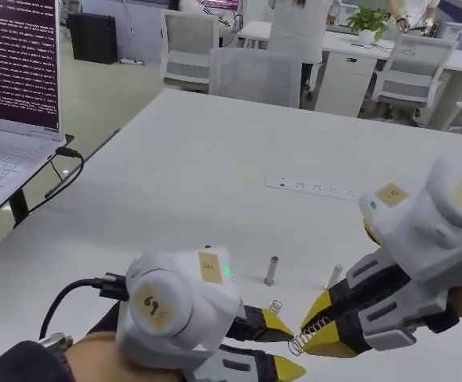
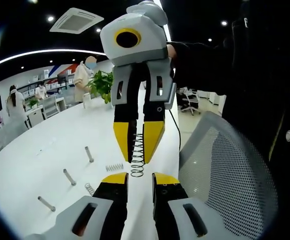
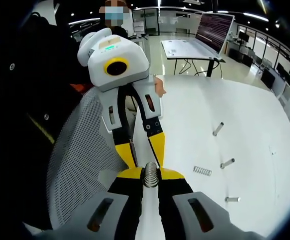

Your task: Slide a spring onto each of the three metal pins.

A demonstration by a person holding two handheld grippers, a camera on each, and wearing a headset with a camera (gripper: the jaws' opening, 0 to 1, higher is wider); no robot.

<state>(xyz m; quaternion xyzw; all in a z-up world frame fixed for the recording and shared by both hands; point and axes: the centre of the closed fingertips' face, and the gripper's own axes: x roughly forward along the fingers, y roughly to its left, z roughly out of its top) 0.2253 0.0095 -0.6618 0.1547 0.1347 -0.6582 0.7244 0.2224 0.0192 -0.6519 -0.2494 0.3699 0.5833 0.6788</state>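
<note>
Head view, lower right: my right gripper (image 1: 314,330) has its yellow jaws closed on the held spring (image 1: 302,341), gripping it partway along its coil. The free end of the spring points toward the lower centre of the frame, where my left gripper (image 1: 286,346) comes in from the lower left.

Left gripper view, bottom centre: the left gripper's two jaws stand apart with nothing between them. The lower end of the held spring hangs just above that gap. The right gripper comes down from the top of this frame.

Left gripper view, lower left: three pins stand in a diagonal row on the white table (image 2: 50,150). They are the upper pin (image 2: 89,154), the middle pin (image 2: 69,176) and the lower pin (image 2: 46,203), and none of them carries a spring yet. The first loose spring (image 2: 114,167) lies flat on the table to the right of the upper pin. The second loose spring (image 2: 89,188) lies just right of the middle pin.

Head view, upper left: an open laptop (image 1: 8,119). Head view, right of centre: a power strip (image 1: 310,188) lies on the table.
</note>
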